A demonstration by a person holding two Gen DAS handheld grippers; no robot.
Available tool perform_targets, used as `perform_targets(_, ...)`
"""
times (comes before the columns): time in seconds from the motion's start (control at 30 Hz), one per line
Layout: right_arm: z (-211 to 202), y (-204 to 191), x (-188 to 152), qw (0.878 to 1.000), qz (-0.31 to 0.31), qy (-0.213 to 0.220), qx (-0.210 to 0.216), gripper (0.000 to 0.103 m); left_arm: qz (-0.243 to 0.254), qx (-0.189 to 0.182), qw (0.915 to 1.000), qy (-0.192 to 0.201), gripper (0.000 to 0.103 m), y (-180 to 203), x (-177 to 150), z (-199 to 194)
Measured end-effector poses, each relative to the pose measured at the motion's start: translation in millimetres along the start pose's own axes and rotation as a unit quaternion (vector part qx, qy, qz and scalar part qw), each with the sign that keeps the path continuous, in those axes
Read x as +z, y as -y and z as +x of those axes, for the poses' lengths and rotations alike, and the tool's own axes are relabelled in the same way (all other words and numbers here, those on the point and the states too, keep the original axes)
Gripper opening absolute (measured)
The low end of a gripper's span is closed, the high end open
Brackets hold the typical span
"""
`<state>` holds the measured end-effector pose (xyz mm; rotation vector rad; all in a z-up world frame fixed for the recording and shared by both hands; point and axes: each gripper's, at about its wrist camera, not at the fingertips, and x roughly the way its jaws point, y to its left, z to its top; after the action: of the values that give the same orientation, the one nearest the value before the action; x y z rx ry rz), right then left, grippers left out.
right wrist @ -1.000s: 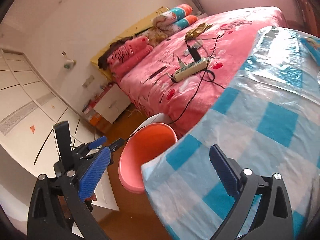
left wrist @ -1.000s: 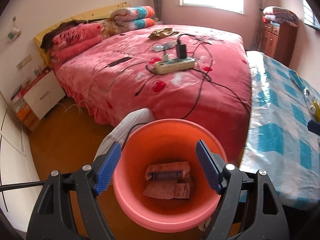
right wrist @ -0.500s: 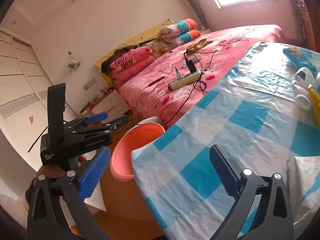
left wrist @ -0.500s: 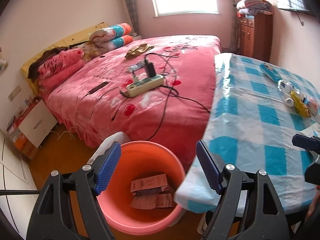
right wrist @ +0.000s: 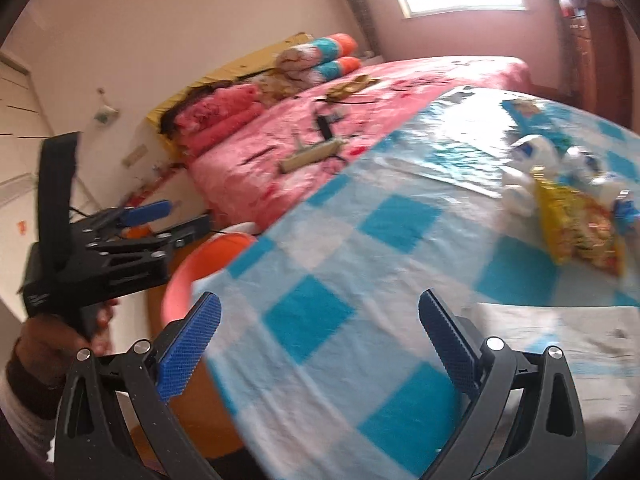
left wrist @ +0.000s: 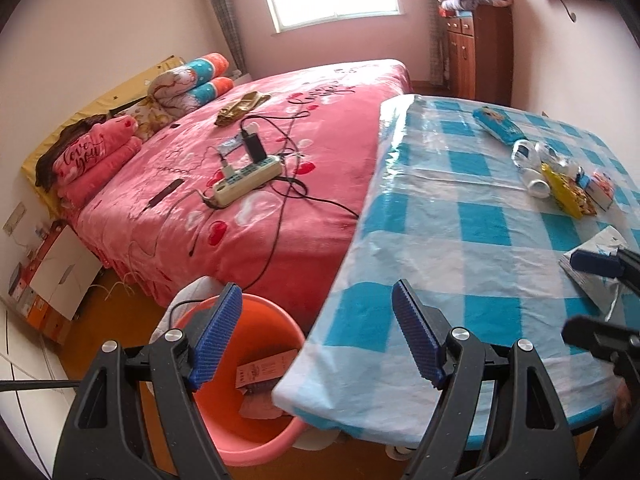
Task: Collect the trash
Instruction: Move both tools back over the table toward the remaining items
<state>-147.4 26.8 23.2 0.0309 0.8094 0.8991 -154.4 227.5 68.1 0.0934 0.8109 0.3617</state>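
Note:
An orange bin (left wrist: 256, 432) stands on the floor by the table's near left corner, with flattened cardboard packets (left wrist: 264, 372) inside; its rim shows in the right wrist view (right wrist: 180, 280). On the blue-checked table (left wrist: 460, 240) lie a yellow snack wrapper (left wrist: 568, 192), white bottles (left wrist: 532, 160), a blue packet (left wrist: 498, 126) and a white plastic bag (left wrist: 596, 256). My left gripper (left wrist: 316, 336) is open and empty over the bin and the table corner. My right gripper (right wrist: 318, 346) is open and empty over the table, just left of the white bag (right wrist: 560, 332).
A pink bed (left wrist: 248, 176) with a power strip (left wrist: 248, 180) and cables lies behind the bin. A white nightstand (left wrist: 64, 276) stands at the left wall, a wooden cabinet (left wrist: 480, 52) at the back right. The floor is brown wood.
Both grippers have swung right, from over the bin toward the table. The table's trash has come into view and the right gripper is now near the white bag. Both stay open.

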Motion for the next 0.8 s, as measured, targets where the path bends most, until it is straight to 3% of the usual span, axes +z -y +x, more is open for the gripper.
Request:
perform_targets(0.4,-35,61,4,0.995,0.067,0.048,-0.061,0.098,0.044,-0.021,0.9987,-0.014,0.078,46,3,1)
perform_targets(0.8,-64,114,4,0.986,0.134,0.077,-0.060,0.098,0.077,-0.076,0.9939,-0.020,0.078,101,12,-3)
